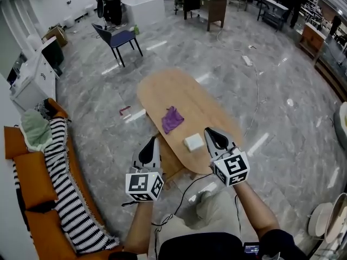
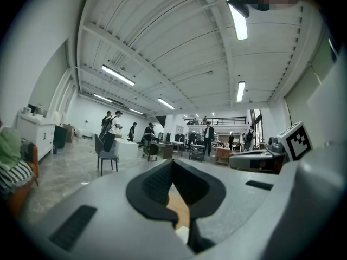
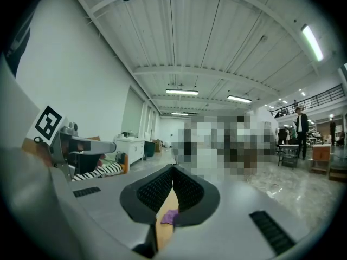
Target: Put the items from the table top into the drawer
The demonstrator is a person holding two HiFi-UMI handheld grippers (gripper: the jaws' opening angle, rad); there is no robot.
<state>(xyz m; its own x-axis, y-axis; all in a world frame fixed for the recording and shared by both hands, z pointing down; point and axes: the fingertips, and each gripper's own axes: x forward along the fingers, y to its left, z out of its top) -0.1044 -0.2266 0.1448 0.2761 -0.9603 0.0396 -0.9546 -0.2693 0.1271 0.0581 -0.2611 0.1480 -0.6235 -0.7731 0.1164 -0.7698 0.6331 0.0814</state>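
An oval wooden table (image 1: 179,93) stands on the marble floor ahead of me. On it lie a crumpled purple cloth (image 1: 172,119) and, nearer me, a small white block (image 1: 193,142). My left gripper (image 1: 149,145) hangs shut over the table's near left edge, holding nothing. Just right of the white block, my right gripper (image 1: 212,134) is shut and empty too. In the right gripper view the purple cloth (image 3: 169,216) shows through the gap under the jaws. The left gripper (image 2: 173,164) view shows a strip of table and a bit of the white block (image 2: 182,234). No drawer is visible.
An orange sofa (image 1: 32,188) with a striped blanket (image 1: 65,183) runs along the left. A blue chair (image 1: 118,39) stands beyond the table. A red object (image 1: 124,110) lies on the floor left of the table. A cable (image 1: 187,191) trails below it. People and desks fill the far room.
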